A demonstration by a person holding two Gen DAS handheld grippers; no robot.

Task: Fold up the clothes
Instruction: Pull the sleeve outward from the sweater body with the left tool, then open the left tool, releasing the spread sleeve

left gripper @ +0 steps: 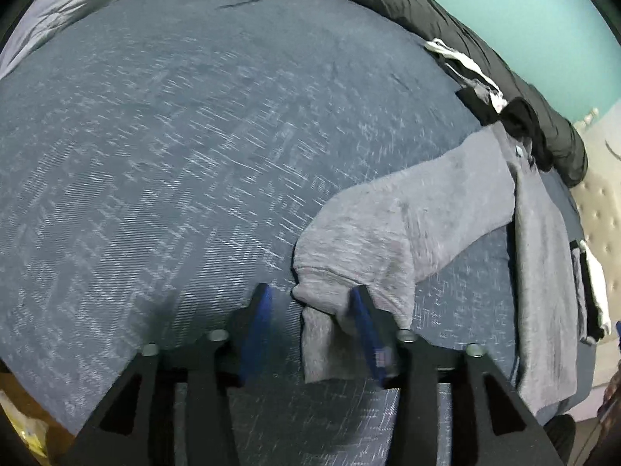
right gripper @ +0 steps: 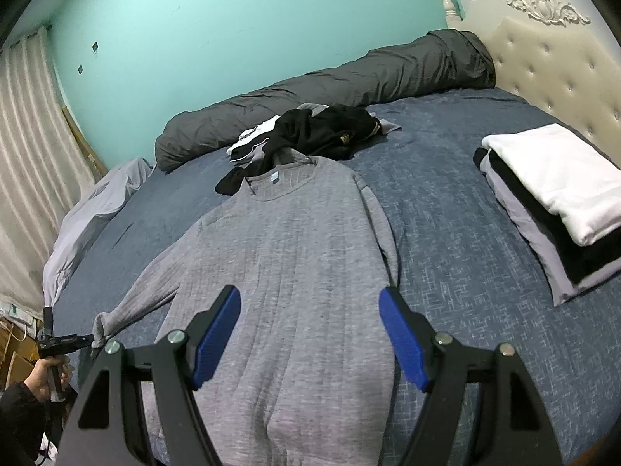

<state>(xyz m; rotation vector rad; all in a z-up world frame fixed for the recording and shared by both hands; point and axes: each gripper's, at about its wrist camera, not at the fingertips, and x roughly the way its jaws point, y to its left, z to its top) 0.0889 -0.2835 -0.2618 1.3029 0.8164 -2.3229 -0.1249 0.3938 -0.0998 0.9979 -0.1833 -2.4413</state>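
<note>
The grey sweater (right gripper: 295, 240) lies face up on the bed (right gripper: 458, 233), collar toward the dark pile (right gripper: 310, 128) of unfolded clothes, hem nearest the right tool (right gripper: 310, 334). That tool hangs over the lower body with its jaws wide apart, empty. The left tool (left gripper: 310, 310) is at the outstretched sleeve's cuff (left gripper: 322, 295); its jaws stand apart, the cuff loose between them and draped against one pad.

The knit looks soft, light and limp, so it should sag and crease wherever unsupported; cuffs, shoulders and hem corners are the likely holds.

Bare bed lies open left of the sleeve. The folded stack (right gripper: 555, 194) sits well apart on the right, near the headboard (right gripper: 562, 70); the rolled duvet (right gripper: 349, 81) lines the far edge.
</note>
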